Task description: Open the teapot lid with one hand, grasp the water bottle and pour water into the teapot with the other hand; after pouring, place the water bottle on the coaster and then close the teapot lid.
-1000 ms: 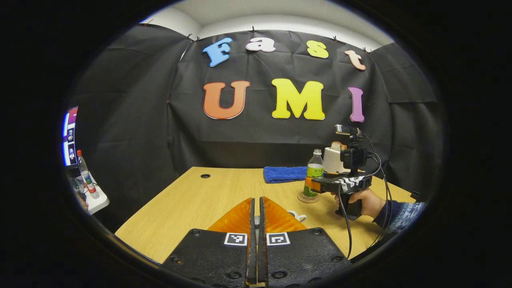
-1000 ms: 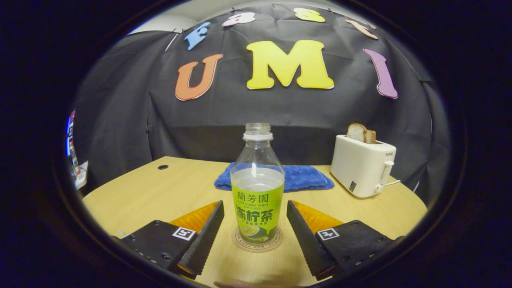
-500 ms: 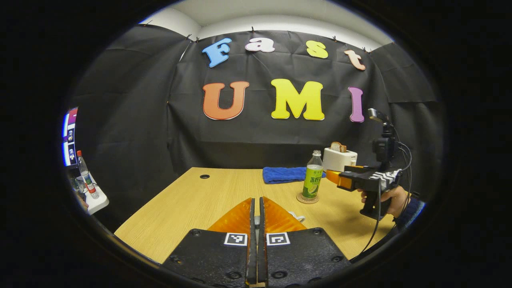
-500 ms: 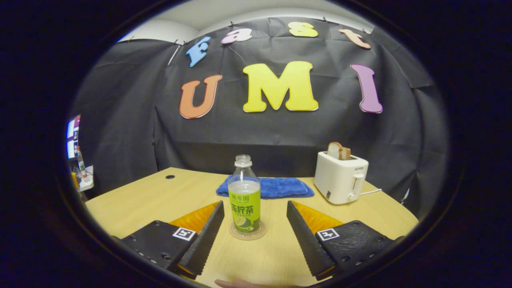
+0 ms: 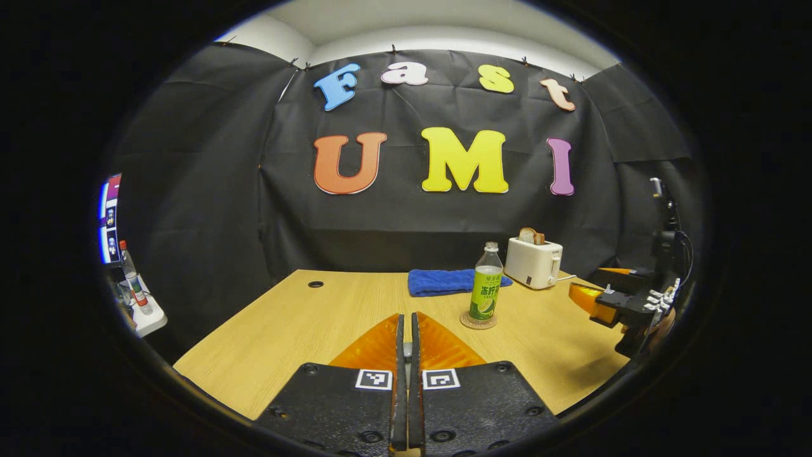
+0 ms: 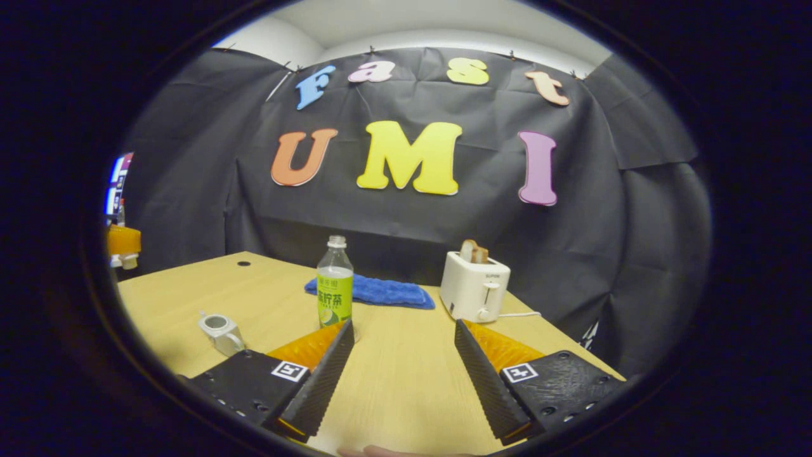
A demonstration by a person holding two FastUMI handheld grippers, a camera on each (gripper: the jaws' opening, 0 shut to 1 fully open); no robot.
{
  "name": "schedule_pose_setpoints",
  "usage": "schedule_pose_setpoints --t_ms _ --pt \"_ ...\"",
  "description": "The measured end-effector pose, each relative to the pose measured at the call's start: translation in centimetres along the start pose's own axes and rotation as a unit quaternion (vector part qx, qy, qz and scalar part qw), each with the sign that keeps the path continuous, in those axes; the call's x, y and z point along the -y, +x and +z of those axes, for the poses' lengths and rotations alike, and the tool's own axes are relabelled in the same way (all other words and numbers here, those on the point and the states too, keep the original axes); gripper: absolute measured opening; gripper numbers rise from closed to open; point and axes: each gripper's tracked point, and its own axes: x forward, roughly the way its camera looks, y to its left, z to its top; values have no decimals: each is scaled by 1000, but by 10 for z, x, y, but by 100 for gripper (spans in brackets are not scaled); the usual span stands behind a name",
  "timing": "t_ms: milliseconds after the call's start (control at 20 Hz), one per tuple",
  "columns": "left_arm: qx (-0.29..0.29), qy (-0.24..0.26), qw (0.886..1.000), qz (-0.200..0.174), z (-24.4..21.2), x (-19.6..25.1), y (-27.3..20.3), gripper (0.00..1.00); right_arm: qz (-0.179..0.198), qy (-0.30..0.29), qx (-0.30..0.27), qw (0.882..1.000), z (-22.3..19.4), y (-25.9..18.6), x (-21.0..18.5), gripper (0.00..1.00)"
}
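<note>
— Bottle [image 6: 334,282] status?
— Water bottle stands upright on the coaster [image 5: 478,321], uncapped, at twelve o'clock from the left gripper [image 5: 406,355]. Pouring looks done.
— Grippers?
— Right gripper [image 6: 401,355] is spread wide, empty, bottle off at eleven o'clock. Left gripper is clenched; whether it pinches the lid cannot be told.
— Teapot [image 6: 219,330]?
— Open-topped at nine o'clock on the table [image 6: 406,387]. Closing it remains. The lid itself is hidden.
</note>
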Motion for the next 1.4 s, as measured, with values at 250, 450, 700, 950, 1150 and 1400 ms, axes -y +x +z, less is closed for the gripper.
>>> schedule_pose_setpoints --t_ms 250,450,700,950,1150,1400 --pt "-15 11 1000 -10 -20 20 25 4 31 8 -8 999 -15 -21 -6 95" --pt "-15 9 1000 -14 -34 32 46 4 67 4 -5 998 -23 -32 -20 95" --pt "18 4 1000 -19 -45 35 75 4 80 13 -17 997 -34 -36 -21 95" --pt "23 -5 1000 -21 -51 33 96 4 61 31 -20 997 -36 -27 -1 97" --pt "19 -7 1000 -19 -59 31 110 4 51 33 -20 998 -37 -21 8 97" --pt "12 4 1000 -23 -76 32 122 4 76 38 -22 996 -40 -22 -5 97"
